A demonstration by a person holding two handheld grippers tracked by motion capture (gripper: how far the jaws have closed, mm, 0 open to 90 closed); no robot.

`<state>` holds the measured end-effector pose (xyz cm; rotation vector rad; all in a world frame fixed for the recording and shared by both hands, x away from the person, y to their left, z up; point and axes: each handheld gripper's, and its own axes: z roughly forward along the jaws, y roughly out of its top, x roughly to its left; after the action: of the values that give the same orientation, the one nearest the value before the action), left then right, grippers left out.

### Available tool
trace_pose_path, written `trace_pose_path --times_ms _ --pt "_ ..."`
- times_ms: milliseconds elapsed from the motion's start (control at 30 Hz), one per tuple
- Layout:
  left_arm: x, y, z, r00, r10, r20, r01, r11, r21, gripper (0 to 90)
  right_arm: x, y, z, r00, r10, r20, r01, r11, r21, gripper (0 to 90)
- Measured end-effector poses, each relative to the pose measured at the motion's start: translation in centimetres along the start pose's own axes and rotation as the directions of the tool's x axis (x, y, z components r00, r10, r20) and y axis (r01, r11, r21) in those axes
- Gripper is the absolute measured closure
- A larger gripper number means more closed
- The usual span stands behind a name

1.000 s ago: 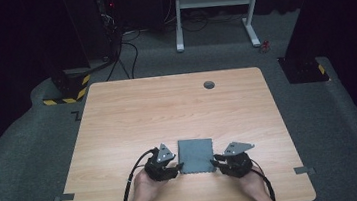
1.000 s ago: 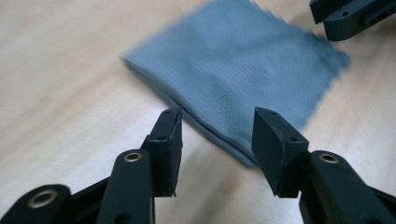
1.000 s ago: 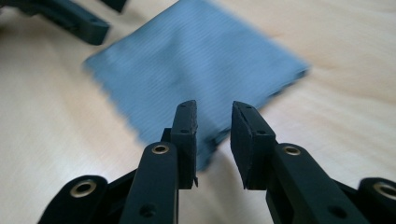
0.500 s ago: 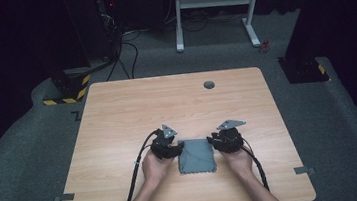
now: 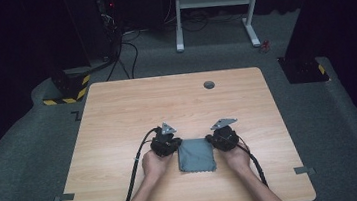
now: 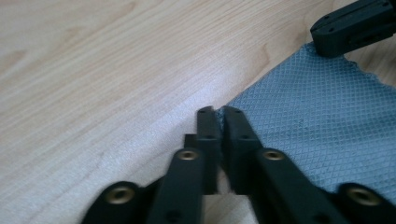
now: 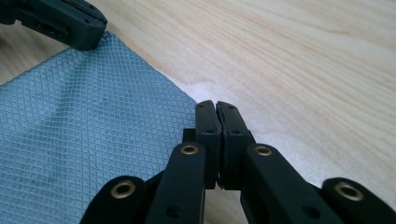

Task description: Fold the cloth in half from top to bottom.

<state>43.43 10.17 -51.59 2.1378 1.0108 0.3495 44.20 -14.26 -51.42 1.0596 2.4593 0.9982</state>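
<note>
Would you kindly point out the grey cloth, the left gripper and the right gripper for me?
grey cloth [image 5: 197, 155]: high view, middle of its surface.
left gripper [image 6: 218, 112]: left gripper view, between its closed fingertips at the cloth's corner.
right gripper [image 7: 216, 105]: right gripper view, between its closed fingertips at the cloth's corner.

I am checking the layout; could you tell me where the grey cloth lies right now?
In the high view the grey cloth lies flat near the table's front edge, between the left gripper and the right gripper.
</note>
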Motion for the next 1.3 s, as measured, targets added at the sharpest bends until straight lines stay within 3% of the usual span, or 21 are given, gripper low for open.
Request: trace_pose_path --times_ms 100,233,400,567,667,800,833,967,1033,1300 --pt "0.3 0.4 0.0 0.9996 0.007 -0.026 -0.007 0.9999 -0.015 87.8 -0.4 0.3 0.3 0.9997 0.024 0.0 -0.024 1.0 -0.011 88.5" --pt "0.6 0.8 0.3 0.9973 0.023 -0.07 -0.025 0.9991 -0.034 87.2 -0.6 1.1 0.9 0.9989 0.031 0.036 -0.03 0.999 -0.015 88.1" --pt "1.3 0.5 1.1 0.9975 -0.01 -0.07 0.007 0.9986 -0.052 86.0 -1.0 1.7 1.7 0.9982 0.037 0.047 -0.037 0.999 -0.005 87.7" --pt "1.6 0.5 0.8 0.9952 -0.031 -0.093 0.027 0.9982 -0.053 70.4 -1.1 1.6 1.7 0.9968 0.055 0.058 -0.054 0.998 -0.014 81.4" --pt "1.3 0.1 -0.7 0.9977 -0.013 -0.067 0.007 0.9963 -0.086 64.7 -1.0 1.5 1.1 0.9963 0.07 0.05 -0.068 0.997 -0.044 77.9" --pt "0.0 -1.3 -2.1 0.9992 0.036 -0.016 -0.038 0.9934 -0.108 64.3 0.5 1.4 0.2 0.9998 0.005 0.02 -0.003 0.998 -0.068 81.2" --pt "-0.4 -1.7 -2.3 0.9988 0.05 -0.004 -0.05 0.9928 -0.109 64.5 0.8 1.2 0.2 0.9998 -0.017 0.008 0.017 0.997 -0.069 81.9" --pt "-1.0 -3.1 -2.3 0.9958 0.089 0.018 -0.088 0.9933 -0.075 65.0 1.5 0.1 0.8 0.9993 -0.022 -0.031 0.021 0.999 -0.048 83.4" --pt "-0.8 -3.5 -2.4 0.9962 0.083 0.025 -0.081 0.994 -0.073 65.1 1.2 -0.1 0.7 0.999 -0.001 -0.045 -0.001 0.998 -0.057 84.0" --pt "-0.8 -3.8 -2.8 0.9967 0.079 0.015 -0.078 0.9942 -0.074 61.0 0.6 -0.4 0.4 0.9991 -0.005 -0.043 0.003 0.998 -0.055 80.7"
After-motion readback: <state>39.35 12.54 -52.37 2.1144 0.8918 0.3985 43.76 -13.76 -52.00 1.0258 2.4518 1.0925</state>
